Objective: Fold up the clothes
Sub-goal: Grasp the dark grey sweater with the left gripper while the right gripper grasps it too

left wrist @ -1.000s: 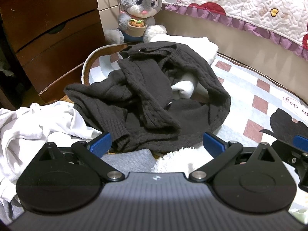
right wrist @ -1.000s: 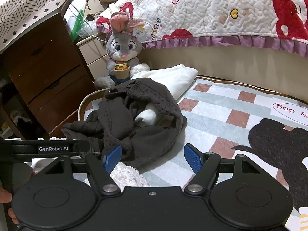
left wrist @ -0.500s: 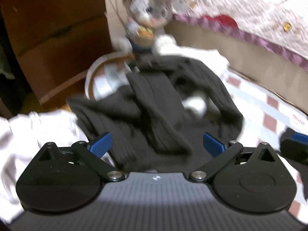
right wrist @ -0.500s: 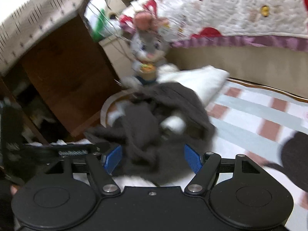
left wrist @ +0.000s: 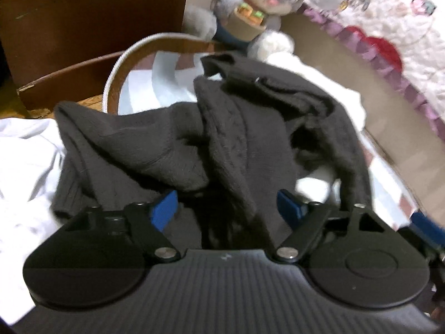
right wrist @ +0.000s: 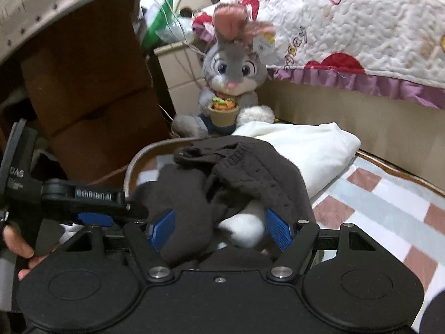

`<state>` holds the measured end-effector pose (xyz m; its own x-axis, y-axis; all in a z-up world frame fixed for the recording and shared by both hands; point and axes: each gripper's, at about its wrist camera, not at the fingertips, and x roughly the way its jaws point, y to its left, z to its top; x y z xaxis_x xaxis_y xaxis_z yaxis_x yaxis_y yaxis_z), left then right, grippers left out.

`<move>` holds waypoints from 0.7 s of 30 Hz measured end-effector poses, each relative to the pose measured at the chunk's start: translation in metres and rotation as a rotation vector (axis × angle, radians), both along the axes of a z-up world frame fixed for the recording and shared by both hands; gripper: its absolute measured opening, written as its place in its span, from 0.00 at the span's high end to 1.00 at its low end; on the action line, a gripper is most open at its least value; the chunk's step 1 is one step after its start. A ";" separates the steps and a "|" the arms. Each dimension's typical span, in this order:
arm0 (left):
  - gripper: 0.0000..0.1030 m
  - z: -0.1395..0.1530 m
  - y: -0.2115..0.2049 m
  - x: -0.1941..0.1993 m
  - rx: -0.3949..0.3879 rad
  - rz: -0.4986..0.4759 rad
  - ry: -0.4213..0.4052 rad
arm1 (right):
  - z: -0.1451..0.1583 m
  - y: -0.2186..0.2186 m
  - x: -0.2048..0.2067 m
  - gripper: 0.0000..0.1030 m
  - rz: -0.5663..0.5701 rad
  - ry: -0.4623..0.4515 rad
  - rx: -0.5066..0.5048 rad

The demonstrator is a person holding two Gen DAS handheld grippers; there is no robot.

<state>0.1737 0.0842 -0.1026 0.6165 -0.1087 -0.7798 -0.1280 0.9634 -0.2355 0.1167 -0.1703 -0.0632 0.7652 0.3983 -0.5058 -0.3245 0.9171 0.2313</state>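
Note:
A crumpled dark brown knit sweater (left wrist: 222,144) lies in a heap on the checked mat; it also shows in the right wrist view (right wrist: 236,172). My left gripper (left wrist: 229,208) is open, its blue pads low over the sweater's near edge, with dark cloth between the jaws. My right gripper (right wrist: 219,226) is open too, with a fold of the sweater and a white fluffy garment (right wrist: 244,226) between its pads. The left gripper's body (right wrist: 83,194) shows at the left of the right wrist view.
A white garment (left wrist: 25,167) lies at the left. A folded white cloth (right wrist: 303,150) lies behind the sweater. A grey rabbit plush (right wrist: 230,83) sits against the bed's side. A brown wooden dresser (right wrist: 83,78) stands at the left. The checked mat (right wrist: 383,200) extends right.
Both grippers have moved forward and down onto the sweater heap, which now fills the space between their jaws. Both stay open.

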 end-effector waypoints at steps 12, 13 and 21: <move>0.08 -0.056 -0.001 0.043 -0.108 -0.062 0.095 | -0.007 0.072 0.096 0.19 0.197 -0.084 -0.354; 0.07 -0.061 -0.001 0.044 -0.099 -0.060 0.099 | -0.008 0.074 0.103 0.17 0.197 -0.093 -0.367; 0.59 -0.071 0.002 0.041 -0.116 -0.104 0.026 | -0.035 0.080 0.174 0.08 0.124 -0.025 -0.426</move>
<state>0.2143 0.0862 -0.1736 0.5772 -0.2606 -0.7739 -0.0368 0.9384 -0.3435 0.2907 -0.0901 -0.0978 0.7388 0.2481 -0.6266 -0.4390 0.8826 -0.1681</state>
